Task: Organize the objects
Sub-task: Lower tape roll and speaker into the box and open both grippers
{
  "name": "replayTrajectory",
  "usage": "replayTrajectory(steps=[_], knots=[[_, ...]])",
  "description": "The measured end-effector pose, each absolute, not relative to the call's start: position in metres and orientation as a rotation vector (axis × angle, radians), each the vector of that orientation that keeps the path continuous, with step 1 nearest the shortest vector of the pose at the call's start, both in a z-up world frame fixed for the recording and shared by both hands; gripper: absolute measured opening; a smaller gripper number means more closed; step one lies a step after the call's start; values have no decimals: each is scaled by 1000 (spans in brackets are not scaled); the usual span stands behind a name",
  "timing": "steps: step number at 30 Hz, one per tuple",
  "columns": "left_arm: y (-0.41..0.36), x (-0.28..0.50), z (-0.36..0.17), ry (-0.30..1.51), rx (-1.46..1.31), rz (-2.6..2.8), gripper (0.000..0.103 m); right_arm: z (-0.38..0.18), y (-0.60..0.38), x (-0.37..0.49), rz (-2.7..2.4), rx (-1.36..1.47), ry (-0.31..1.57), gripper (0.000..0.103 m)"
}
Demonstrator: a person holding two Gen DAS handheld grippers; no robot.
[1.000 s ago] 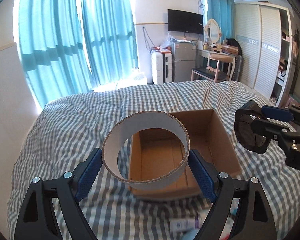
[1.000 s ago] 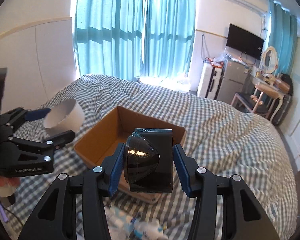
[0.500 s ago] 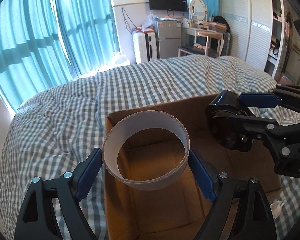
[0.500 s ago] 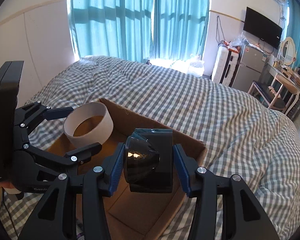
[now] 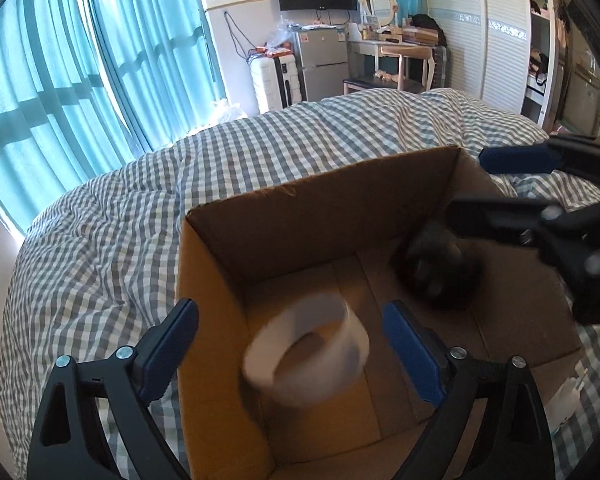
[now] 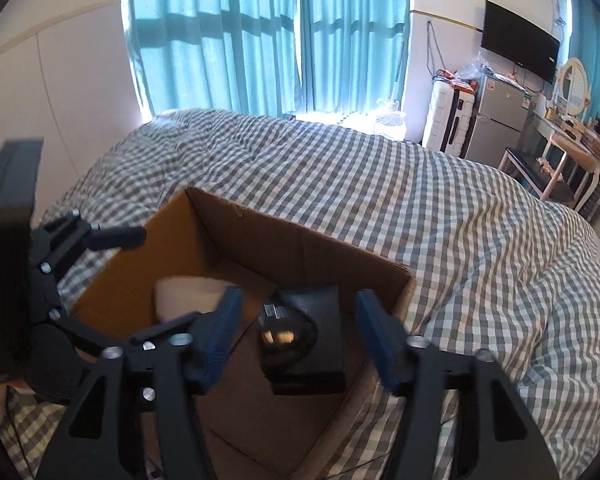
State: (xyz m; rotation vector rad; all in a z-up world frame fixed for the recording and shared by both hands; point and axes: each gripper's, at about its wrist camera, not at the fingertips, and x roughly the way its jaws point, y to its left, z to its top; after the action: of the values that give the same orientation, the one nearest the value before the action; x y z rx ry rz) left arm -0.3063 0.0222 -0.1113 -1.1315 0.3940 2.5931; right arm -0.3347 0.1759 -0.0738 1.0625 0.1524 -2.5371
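Note:
An open cardboard box (image 5: 312, 216) sits on the checked bed; it also shows in the right wrist view (image 6: 300, 240). A white cardboard ring (image 5: 306, 356), blurred, is loose inside the box below my open left gripper (image 5: 290, 344); in the right wrist view the ring (image 6: 188, 292) lies at the box's left. A black object with a domed lens (image 6: 300, 332) is loose in the box under my open right gripper (image 6: 296, 336); it appears dark and blurred in the left wrist view (image 5: 440, 276). The right gripper (image 5: 512, 192) hangs over the box's right side.
The checked bedspread (image 6: 460, 220) surrounds the box. Small white items (image 5: 568, 396) lie on the bed by the box's right corner. Blue curtains (image 6: 260, 40), a fridge (image 5: 320, 64), a suitcase and a desk stand beyond the bed.
Both grippers have opened over the box. The white ring has dropped out of the left gripper and the black object out of the right one, both into the box.

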Motion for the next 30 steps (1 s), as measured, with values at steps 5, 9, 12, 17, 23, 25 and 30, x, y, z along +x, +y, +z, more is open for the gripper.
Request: replayTrajectory(steps=[5,9,12,17,23,25,30], knots=[[22,-288,-96,390,-1117,2606,98,-42,190,-309,-2573,1014,160,72],[12,-271,-75,354,-1067,2630,98,-12,203,-284,-2621,969,267,72],[1,-252,-57,336,-1020,2660,98,9,222,-263,-2678,945,322,72],[-14,-221,-34,357,-986,2724,101,34,248,-224,-2746,921,346,72],[-26,-183,-26,323,-1065,2769,101,35,249,-180,-2723,955,377,73],[-29,-169,-25,321,-1082,2777,101,34,243,-166,-2710,953,417,73],[-28,-134,-34,338,-1143,2820,101,18,234,-136,-2650,974,465,73]])
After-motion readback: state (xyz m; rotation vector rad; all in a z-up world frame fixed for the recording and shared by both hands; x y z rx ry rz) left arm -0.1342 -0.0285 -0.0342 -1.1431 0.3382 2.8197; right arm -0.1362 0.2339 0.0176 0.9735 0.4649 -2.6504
